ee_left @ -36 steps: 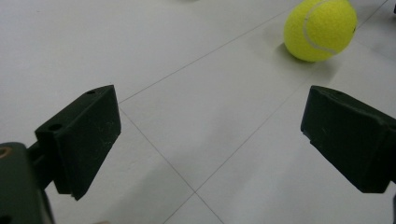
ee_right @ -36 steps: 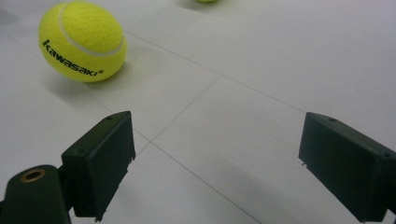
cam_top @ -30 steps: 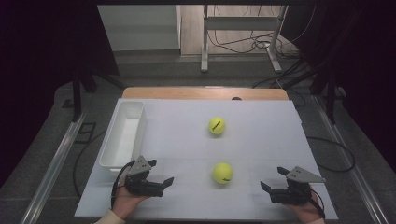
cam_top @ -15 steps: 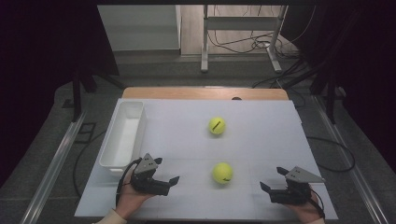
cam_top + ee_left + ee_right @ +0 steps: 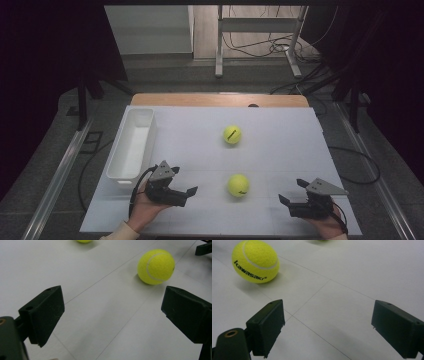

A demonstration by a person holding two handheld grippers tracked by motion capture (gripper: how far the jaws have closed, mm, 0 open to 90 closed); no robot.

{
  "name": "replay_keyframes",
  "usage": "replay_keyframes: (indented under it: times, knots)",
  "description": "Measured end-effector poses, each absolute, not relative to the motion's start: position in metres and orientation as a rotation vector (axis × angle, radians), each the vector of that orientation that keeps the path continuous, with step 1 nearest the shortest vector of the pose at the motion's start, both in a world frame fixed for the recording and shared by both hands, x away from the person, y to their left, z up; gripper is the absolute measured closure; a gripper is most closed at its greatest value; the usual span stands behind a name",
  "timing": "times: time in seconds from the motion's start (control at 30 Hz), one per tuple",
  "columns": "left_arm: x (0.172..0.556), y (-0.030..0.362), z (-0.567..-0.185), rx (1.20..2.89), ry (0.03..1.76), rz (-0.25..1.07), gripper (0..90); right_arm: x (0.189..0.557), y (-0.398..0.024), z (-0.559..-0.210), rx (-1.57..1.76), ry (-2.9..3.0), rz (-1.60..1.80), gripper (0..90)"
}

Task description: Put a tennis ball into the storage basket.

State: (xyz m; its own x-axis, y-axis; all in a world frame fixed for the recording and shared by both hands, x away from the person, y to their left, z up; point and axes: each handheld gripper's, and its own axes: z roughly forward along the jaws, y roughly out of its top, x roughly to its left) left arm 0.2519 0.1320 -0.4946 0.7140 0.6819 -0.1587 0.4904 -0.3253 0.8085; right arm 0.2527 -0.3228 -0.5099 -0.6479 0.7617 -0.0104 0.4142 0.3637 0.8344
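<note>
mostly, the far tennis ball (image 5: 232,134) is getting cut off at the top edge of both gripper views, showing there as just a yellow sliver, and the person's hands are running off the bottom of the high view at the wrists. the near tennis ball (image 5: 238,185) is sitting on the white table (image 5: 280,150), between the two grippers but touching neither; its printed lettering is facing the right gripper view. the left gripper (image 5: 186,192) is hovering near the table's front edge with its jaws spread wide and nothing between them, pointing toward that near ball. the right gripper (image 5: 290,192) is resting low near the front right corner, jaws likewise spread and holding nothing. bare tabletop is lying open around both balls and between the grippers. the white bin (image 5: 134,145) is standing along the left side of the table, just beyond the left gripper, and what can be seen of its inside is looking empty.
</note>
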Motion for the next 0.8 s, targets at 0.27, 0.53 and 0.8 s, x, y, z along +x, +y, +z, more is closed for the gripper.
replay_keyframes:
  times: [0.27,0.53,0.8]
  knots:
    - [0.257,0.118,-0.492,2.007,0.865,0.235,5.3,0.253,-0.324,-0.510,1.026,2.233,1.198,11.9]
    - [0.260,0.110,-0.489,2.002,0.849,0.206,5.3,0.254,-0.324,-0.510,1.026,2.227,1.194,11.9]
    - [0.263,0.103,-0.488,2.006,0.836,0.189,5.4,0.254,-0.325,-0.510,1.029,2.229,1.187,12.0]
